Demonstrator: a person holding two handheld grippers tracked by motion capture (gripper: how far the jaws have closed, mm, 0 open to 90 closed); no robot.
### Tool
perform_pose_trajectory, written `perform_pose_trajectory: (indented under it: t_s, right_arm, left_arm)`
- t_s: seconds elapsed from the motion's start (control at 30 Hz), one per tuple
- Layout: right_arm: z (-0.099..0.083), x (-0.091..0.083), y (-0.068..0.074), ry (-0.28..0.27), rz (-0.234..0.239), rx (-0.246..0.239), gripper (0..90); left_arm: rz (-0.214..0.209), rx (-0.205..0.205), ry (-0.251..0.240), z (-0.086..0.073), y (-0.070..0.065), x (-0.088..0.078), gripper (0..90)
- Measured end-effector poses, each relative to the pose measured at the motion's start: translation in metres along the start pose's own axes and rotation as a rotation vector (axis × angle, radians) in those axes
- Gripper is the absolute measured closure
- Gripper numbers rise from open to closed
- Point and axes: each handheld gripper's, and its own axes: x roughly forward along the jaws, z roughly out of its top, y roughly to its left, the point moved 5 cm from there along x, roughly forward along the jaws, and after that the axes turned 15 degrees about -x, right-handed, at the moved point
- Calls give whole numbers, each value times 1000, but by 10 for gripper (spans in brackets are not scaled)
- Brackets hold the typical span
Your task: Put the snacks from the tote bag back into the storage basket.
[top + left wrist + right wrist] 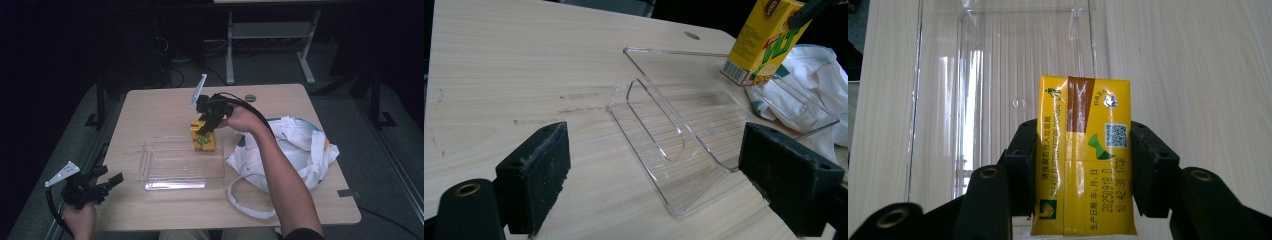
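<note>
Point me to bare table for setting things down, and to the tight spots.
Free: the wide strip of table left of and behind the clear tray, and the front edge before it. The tray floor is bare too. Crowded: the tray's right side, where the right gripper holds the yellow carton beside the white bag.

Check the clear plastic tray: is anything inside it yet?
The clear plastic tray looks empty; wood grain shows through its floor. The yellow drink carton, clamped in the right gripper, hangs over its far right corner, hiding that bit.
</note>
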Motion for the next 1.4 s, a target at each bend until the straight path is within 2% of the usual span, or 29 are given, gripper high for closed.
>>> perform_pose_trajectory:
  t_s: [0.27, 0.37, 1.07, 1.4]
  right_arm:
    - [-4, 7, 0, 6, 5, -4, 523]
    - [-6, 10, 2, 10, 16, 10, 523]
    - [-20, 25, 4, 22, 33, 14, 523]
    - [-23, 29, 4, 27, 29, 11, 522]
  left_arm:
    - [0, -1, -2, 0, 0, 0, 127]
    - [0, -11, -7, 0, 0, 0, 126]
    - [1, -5, -3, 0, 0, 1, 127]
    - [0, -4, -7, 0, 0, 1, 127]
